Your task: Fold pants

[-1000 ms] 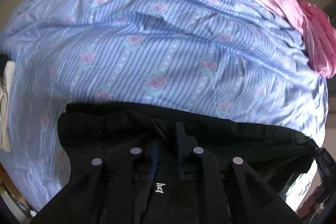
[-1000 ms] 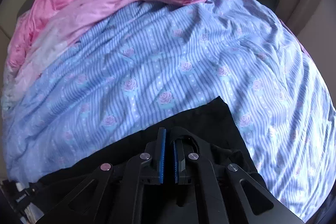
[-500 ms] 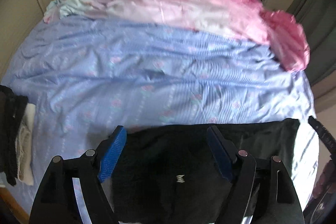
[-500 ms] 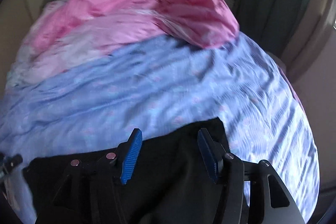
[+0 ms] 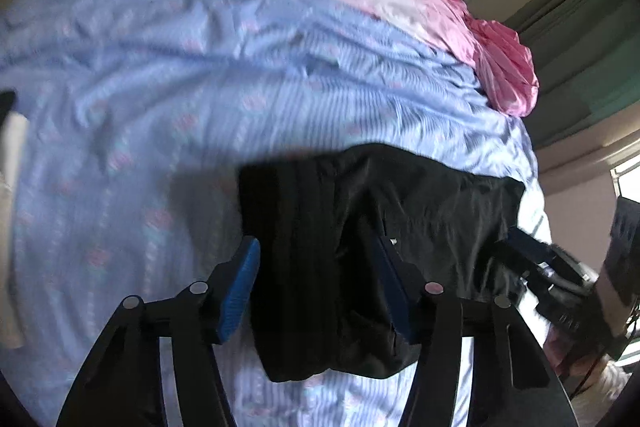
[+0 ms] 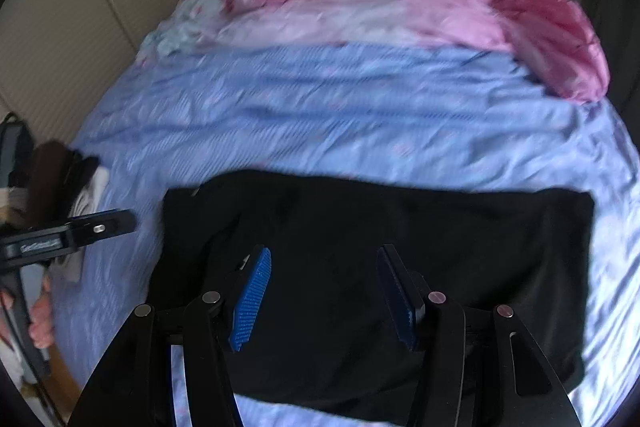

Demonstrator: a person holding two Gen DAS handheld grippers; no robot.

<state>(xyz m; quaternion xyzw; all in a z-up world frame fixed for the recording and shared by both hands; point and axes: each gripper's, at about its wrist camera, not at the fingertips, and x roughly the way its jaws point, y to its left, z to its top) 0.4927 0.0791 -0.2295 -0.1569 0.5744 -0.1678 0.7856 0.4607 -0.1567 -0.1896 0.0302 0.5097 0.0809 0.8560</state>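
**Pants lie folded, both grippers free**

Our left gripper and right gripper hover spread wide, holding nothing. The black pants lie as a flat rectangle low in frame on the blue bed, seemingly released so we can judge the fold.

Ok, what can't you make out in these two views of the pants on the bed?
- Pants, right wrist view: near edge hidden behind the right gripper; folds lost in flat black and blur.
- Pants, left wrist view: right end covered by the other gripper; left gripper hides part.
- Sheet pattern: smeared by motion blur.
- Clothes pile, right wrist view: cut by the left edge, items unclear.
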